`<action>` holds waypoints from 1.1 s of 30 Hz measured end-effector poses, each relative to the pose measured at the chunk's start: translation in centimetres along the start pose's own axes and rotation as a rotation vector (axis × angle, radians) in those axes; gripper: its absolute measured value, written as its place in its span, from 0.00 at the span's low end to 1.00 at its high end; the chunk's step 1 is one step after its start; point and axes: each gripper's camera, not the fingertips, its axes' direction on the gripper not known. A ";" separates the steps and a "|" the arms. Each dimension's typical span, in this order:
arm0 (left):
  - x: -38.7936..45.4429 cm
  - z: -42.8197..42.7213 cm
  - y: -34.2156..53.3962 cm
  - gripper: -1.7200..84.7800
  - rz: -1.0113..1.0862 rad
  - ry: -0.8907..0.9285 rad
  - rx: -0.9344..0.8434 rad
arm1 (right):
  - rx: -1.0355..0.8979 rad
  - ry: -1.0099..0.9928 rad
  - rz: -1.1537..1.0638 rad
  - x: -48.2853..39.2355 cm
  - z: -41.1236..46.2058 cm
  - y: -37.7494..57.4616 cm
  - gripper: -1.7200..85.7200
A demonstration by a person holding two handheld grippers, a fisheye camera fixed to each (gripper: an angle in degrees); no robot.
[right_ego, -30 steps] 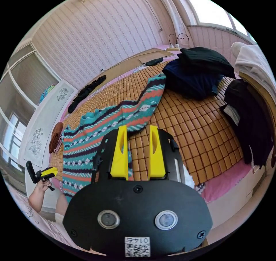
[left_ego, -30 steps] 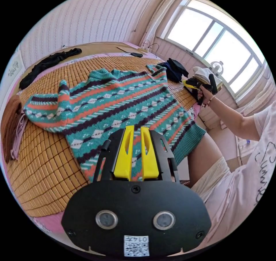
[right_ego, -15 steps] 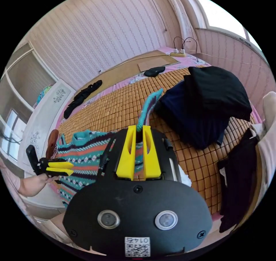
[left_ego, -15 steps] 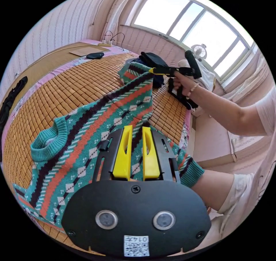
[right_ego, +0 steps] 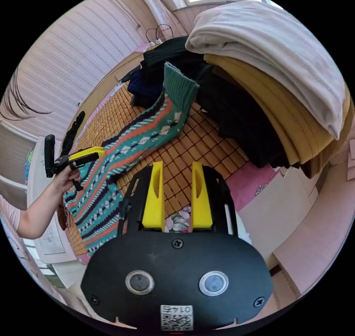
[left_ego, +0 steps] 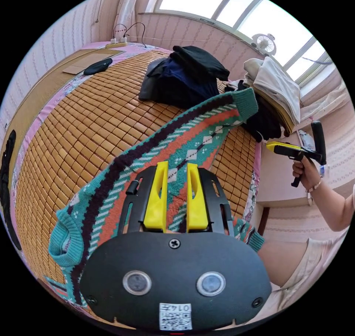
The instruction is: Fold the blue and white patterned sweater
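R gripper just let go of the sleeve, jaws apart, empty; L gripper unclenched over the sweater. Sleeve stretched out, fold still pending.

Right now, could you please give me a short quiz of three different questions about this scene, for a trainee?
1. True or false: the right gripper has its jaws apart with nothing between them.
2. Multiple choice: the cuff of the sweater's sleeve lies nearest to A) the dark clothes pile, B) the window, C) the power strip.
3. Fill in: the sweater lies on a woven ____ mat.

Key
1. True: the jaws stand apart above the mat's edge, holding nothing.
2. A: the cuff rests against the dark clothes.
3. Bamboo, judging by its tan tiles.
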 end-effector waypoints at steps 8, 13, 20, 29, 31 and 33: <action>2.5 7.4 -1.5 0.11 0.064 -0.005 -0.175 | 0.079 -0.016 -0.015 -2.7 5.3 -5.9 0.11; 2.2 6.3 0.0 0.10 0.037 -0.054 -0.073 | 0.020 0.107 -0.289 -8.4 10.5 -8.7 0.06; -1.0 2.0 2.4 0.09 -0.089 0.017 0.041 | -0.084 0.353 -0.494 -13.7 15.7 -9.4 0.02; -15.0 -17.8 27.6 0.08 -0.686 -0.106 0.304 | -0.092 0.170 -0.692 -28.9 15.7 -8.4 0.04; -18.1 -22.2 34.9 0.07 -0.827 -0.240 0.298 | -0.100 0.012 -0.769 -35.6 16.9 -6.3 0.06; -22.0 -27.5 43.9 0.07 -1.004 -0.389 0.300 | -0.152 -0.180 -0.892 -45.4 19.4 -2.4 0.08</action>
